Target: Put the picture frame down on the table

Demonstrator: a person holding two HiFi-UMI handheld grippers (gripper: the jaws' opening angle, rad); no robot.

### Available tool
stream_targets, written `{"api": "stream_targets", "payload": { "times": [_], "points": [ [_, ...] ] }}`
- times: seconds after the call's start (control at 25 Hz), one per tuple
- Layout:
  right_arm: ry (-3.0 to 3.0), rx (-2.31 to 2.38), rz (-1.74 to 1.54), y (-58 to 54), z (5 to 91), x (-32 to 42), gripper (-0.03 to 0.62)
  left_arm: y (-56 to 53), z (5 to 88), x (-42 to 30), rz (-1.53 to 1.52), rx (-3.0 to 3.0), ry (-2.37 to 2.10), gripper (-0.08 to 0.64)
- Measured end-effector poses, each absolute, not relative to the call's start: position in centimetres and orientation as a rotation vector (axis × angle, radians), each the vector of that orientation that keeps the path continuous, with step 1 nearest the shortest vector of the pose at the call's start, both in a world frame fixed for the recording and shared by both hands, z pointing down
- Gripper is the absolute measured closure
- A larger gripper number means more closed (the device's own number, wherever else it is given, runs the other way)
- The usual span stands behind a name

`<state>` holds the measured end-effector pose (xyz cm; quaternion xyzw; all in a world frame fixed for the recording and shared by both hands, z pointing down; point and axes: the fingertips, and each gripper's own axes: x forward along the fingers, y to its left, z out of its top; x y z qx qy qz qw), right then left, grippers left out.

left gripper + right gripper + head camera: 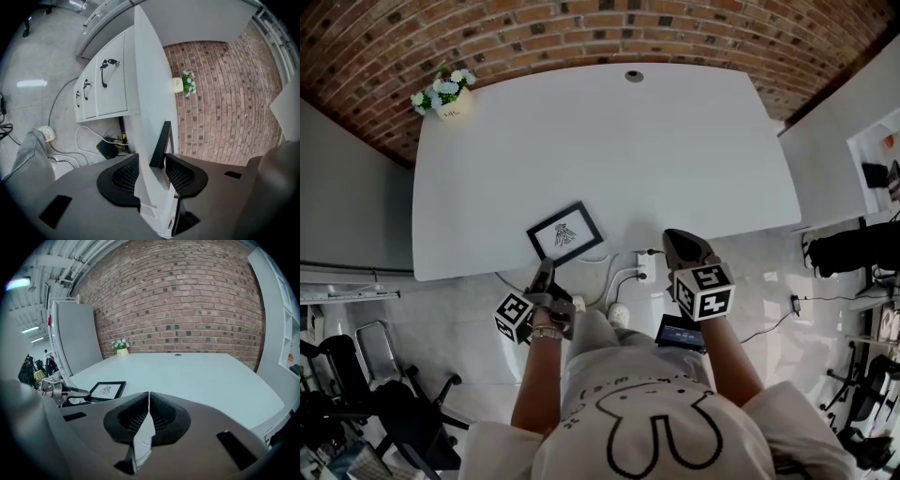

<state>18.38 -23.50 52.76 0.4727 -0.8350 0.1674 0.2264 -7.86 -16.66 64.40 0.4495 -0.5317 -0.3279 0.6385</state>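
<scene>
Right under the head camera there's a white shirt (pixel 661 427) with a rabbit outline, both forearms reaching out past it. The left gripper (pixel 546 270) sits at the table's (pixel 609 141) 6 o'clock edge, and there's the frame (pixel 565 232), lying flat on the white top just inside that edge, a touch toward 7 o'clock. It's a thin black frame, wider than it is tall and turned at an angle, with a white mat and a small dark drawing in the middle.

The left gripper view gives what the head view can't: the jaws stand apart, with the table edge and one black corner of the frame running in between them. That corner is close to the 3 o'clock pad, and whether it touches I can't tell. This view also looks under the table to white drawers (pixel 105 79) with dark handles.

The right gripper (pixel 675 236) hangs off the near edge at about 5 o'clock, well apart from the frame. In its own view the jaws are pressed together with nothing in them. It alone shows the drawing face-up from low down, with the brick wall (pixel 178 296) behind.

Flowers (pixel 443 91) stand at the table's 10 o'clock corner
</scene>
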Motion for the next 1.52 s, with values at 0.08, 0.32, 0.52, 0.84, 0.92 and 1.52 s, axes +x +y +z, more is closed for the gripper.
{"api": "stream_targets", "payload": {
  "times": [0.08, 0.32, 0.52, 0.84, 0.92, 1.52],
  "points": [
    [-2.317, 1.306, 0.453, -24.5, 52.3, 18.5, 0.573, -17.1, 64.4, -7.8, -0.752, 1.014, -1.222, 0.39],
    [-2.356, 1.309, 0.445, -26.3, 51.1, 18.6, 0.573, -17.9, 63.4, -6.8, -0.744, 1.046, -1.196, 0.337],
    [-2.373, 1.293, 0.447, -26.8, 50.8, 18.0, 0.574, -17.3, 63.4, -6.8, -0.695, 1.051, -1.21, 0.328],
    [-2.364, 1.277, 0.474, -26.3, 51.6, 17.9, 0.574, -16.4, 63.7, -6.8, -0.66, 1.04, -1.229, 0.325],
    [-2.361, 1.279, 0.478, -26.2, 51.8, 18.0, 0.573, -16.2, 63.8, -6.8, -0.651, 1.041, -1.235, 0.325],
    [-2.328, 1.276, 0.471, -26.8, 52.3, 17.3, 0.574, -17.5, 64.8, -7.4, -0.591, 1.031, -1.259, 0.305]
  ]
}}
